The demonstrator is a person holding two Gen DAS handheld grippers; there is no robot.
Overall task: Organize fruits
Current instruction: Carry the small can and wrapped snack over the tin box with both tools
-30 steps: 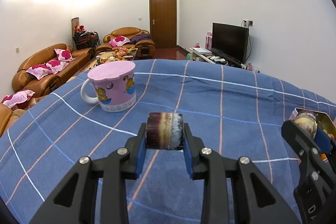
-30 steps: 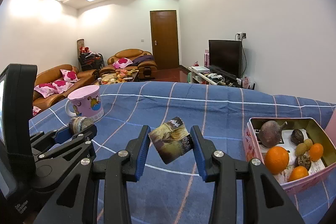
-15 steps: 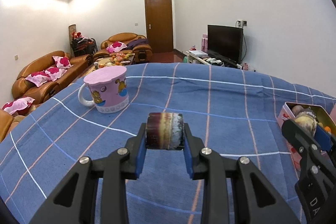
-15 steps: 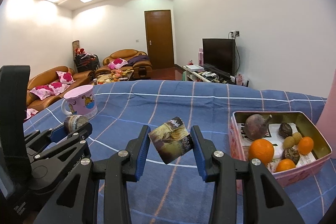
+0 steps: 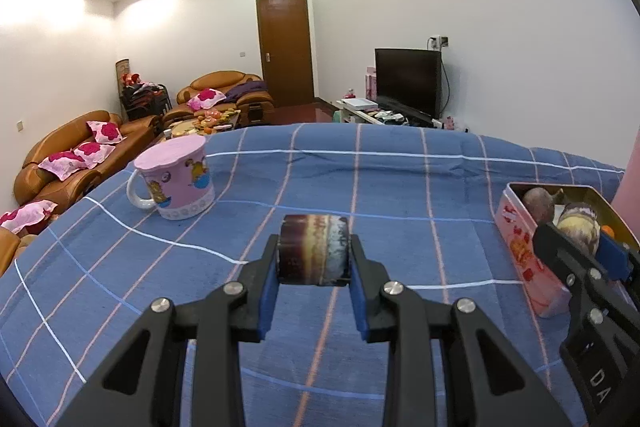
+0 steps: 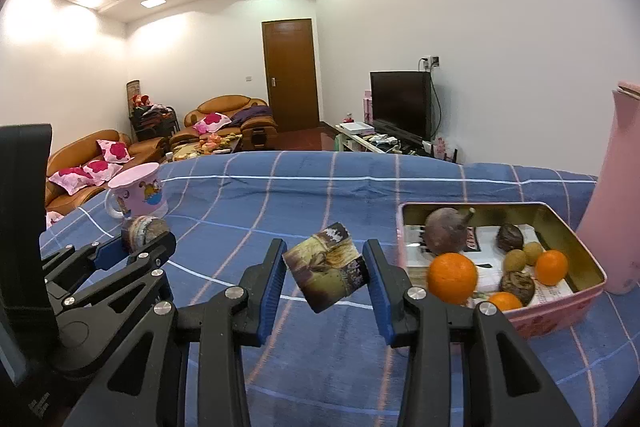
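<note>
Fruits: most sit in the pink tin [image 6: 568, 303] on the table [image 6: 320, 195], to my right. My left jaws [image 5: 314, 259] are pinching a short printed cylinder [image 5: 314, 255], dark with an orange-and-white band, held level and clear of the blue checked cloth [image 5: 400, 187]. My right jaws [image 6: 326, 267] are pinching a second printed cylinder [image 6: 326, 267], yellow-brown pattern, tilted, one end higher than the other. It is also off the cloth. I can't tell what either cylinder actually is.

In the right wrist view, the left gripper [image 6: 136, 247] sits to the left of my right jaws, its load showing end-on. In the left wrist view, the right gripper [image 5: 580, 247] is at the right edge, in front of the tin.

Tin contents, near to far: big orange [image 6: 452, 277] at the near left, a smaller orange [image 6: 506, 301] at the near wall, a dark wrinkled fruit [image 6: 518, 285], another orange [image 6: 552, 267], two small tan round fruits [image 6: 516, 259], a dark fruit [image 6: 510, 237], and a large purple-brown one with a stem [image 6: 446, 231] at the far left. White paper lines the bottom.

A pink flask [image 6: 616, 195] stands just right of the tin. A pink cartoon mug [image 5: 176, 183] with a pink lid is far left on the table, well apart from the tin.

Beyond the table: brown sofas [image 5: 72, 155], a TV [image 5: 408, 81], a wooden door [image 5: 285, 49].
</note>
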